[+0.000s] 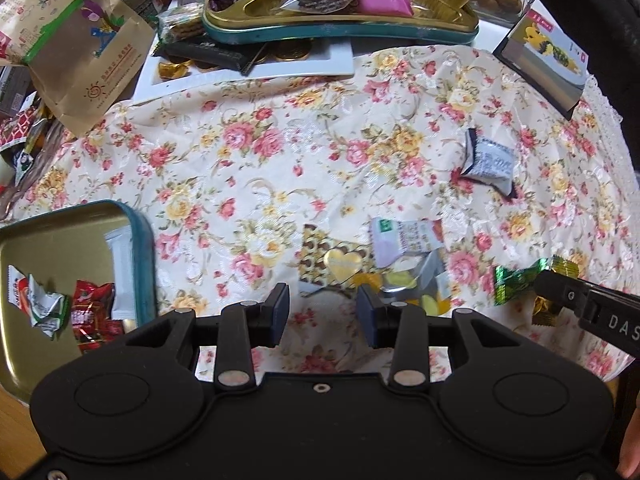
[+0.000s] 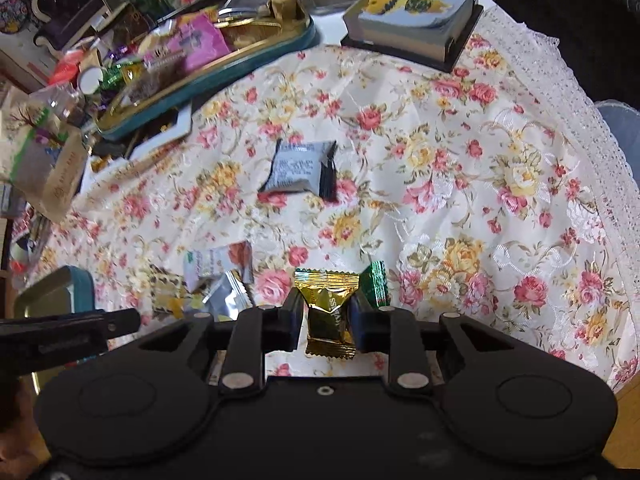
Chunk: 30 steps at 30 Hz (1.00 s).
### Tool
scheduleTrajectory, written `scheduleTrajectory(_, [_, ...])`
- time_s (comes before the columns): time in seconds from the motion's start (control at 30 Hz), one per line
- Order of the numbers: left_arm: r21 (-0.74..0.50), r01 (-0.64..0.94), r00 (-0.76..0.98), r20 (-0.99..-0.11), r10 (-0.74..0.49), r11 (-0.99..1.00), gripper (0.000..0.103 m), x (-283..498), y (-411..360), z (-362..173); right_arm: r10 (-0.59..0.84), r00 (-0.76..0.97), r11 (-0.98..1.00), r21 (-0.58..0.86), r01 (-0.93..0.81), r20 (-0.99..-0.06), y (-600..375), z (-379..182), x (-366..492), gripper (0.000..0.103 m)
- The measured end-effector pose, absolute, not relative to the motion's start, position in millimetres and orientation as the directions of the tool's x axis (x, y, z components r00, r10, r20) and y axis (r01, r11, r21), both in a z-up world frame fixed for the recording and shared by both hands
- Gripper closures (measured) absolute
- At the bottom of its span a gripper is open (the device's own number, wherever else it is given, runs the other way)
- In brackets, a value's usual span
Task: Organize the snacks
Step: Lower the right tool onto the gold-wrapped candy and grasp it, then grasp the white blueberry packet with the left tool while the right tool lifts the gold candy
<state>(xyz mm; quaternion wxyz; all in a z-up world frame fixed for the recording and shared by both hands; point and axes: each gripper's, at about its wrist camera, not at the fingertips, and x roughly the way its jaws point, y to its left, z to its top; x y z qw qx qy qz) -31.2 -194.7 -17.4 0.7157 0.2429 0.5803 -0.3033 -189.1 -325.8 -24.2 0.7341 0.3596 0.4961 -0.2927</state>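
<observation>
Right hand-held gripper (image 2: 325,316): pads clamped on a gold-wrapped candy (image 2: 329,312), one pad on each side of the wrapper's middle, crimped ends sticking out front and back. Candy sits between the fingers above the floral cloth (image 2: 460,152) that covers the bench. Just beside the right finger lies a green foil candy (image 2: 376,285) on the cloth.

Left hand-held gripper (image 1: 323,312): jaws stand partly apart, nothing between the pads; it hangs over the cloth pointing steeply down.

Just ahead of the left fingers, a small heap of packets: a brown packet with a gold heart (image 1: 334,260), a white-and-lilac packet (image 1: 404,240) overlapping it, a silvery-yellow one (image 1: 416,284) beneath. Farther out, alone on the cloth, a grey-white packet with dark ends (image 1: 488,162).

Left of the left gripper, a gold-lined tin lid with teal rim (image 1: 140,248) holds red wrappers (image 1: 94,300) and a crumpled white one (image 1: 44,304).

At the far edge, a teal tin (image 1: 340,30) heaped with mixed snacks, a brown paper bag (image 1: 80,48) beside it, and a small block calendar (image 2: 416,16) to the right.
</observation>
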Motion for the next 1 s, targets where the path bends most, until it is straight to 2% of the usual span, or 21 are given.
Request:
scheduleTrajectory(0.4, [-0.053, 0.712, 0.176, -0.952, -0.250, 0.700, 0.055, -53, -245, -9, -0.121, 0.420, 0.479, 0.318, 0.818, -0.899, -349, 12, -206, 0.076])
scheduleTrajectory(0.77, [-0.114, 0.743, 0.129, -0.942, -0.309, 0.660, 0.056, -65, -303, -23, -0.331, 0.487, 0.442, 0.323, 0.837, -0.808, -369, 74, -222, 0.076])
scheduleTrajectory(1.0, [-0.083, 0.800, 0.151, -0.931, -0.333, 0.594, 0.056, -75, -333, -23, -0.345, 0.531, 0.407, 0.386, 0.828, -0.774, -380, 93, -229, 0.076])
